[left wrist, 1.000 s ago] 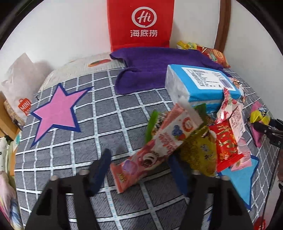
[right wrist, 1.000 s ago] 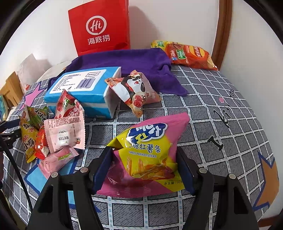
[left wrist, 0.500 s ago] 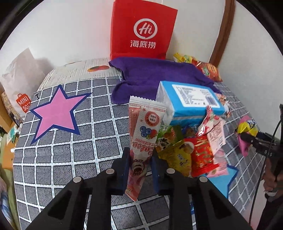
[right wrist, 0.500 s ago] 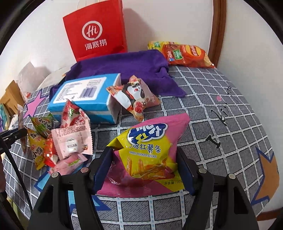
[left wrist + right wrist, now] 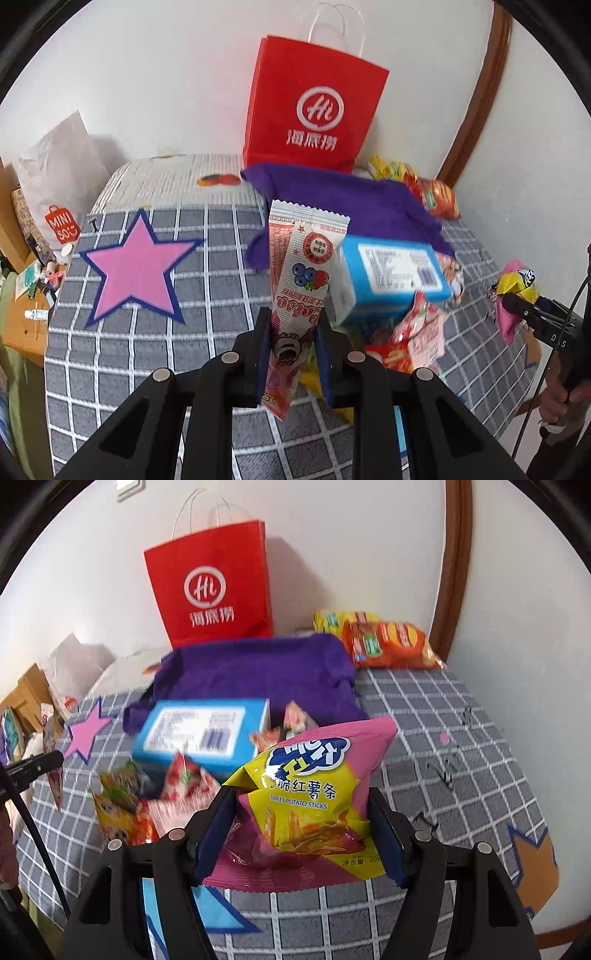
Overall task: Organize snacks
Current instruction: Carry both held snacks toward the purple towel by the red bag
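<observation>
Holding a long pink snack stick (image 5: 295, 295) upright, your left gripper (image 5: 291, 332) is clamped narrow on it; your right gripper (image 5: 301, 812) grips the sweet potato sticks bag (image 5: 314, 786), both lifted above the bed (image 5: 129, 350). You're mid-carry; next, choose a drop spot, perhaps the far red paper bag (image 5: 314, 107).

A red paper bag (image 5: 314, 107) stands behind a purple cloth (image 5: 255, 672) on the grey checked cover (image 5: 155, 332)
</observation>
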Tool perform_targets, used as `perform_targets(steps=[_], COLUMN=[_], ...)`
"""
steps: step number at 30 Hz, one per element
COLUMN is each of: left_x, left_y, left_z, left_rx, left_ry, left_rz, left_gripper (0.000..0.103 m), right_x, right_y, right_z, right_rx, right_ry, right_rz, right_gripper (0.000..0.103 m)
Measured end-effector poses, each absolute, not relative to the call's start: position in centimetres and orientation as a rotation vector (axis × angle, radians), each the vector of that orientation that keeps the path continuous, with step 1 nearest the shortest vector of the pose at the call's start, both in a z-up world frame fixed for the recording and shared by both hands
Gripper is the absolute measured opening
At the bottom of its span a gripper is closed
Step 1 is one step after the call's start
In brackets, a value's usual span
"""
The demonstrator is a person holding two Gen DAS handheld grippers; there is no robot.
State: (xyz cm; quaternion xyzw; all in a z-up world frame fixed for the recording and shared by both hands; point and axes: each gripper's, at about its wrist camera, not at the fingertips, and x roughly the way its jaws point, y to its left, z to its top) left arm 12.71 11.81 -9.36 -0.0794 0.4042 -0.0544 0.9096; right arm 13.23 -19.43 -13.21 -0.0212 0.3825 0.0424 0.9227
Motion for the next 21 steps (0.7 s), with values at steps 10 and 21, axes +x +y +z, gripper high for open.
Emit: perform_targets(steps=[10, 21], left_x=[16.8, 21.6], left_y=[11.8, 12.1], left_z=[-5.9, -4.1], left_rx=[-0.153, -0.146], left_ry=[0.795, 0.778], left_rz=[-0.091, -0.076], left_gripper=[0.021, 0.021], right_x=[17.6, 23.4], right_y=[-18.3, -17.0], right_z=[-8.5, -5.4], right_rx=[-0.043, -0.060], right_ry=[0.728, 0.701], right_rz=[0.103, 0.137], right_gripper=[0.070, 0.070])
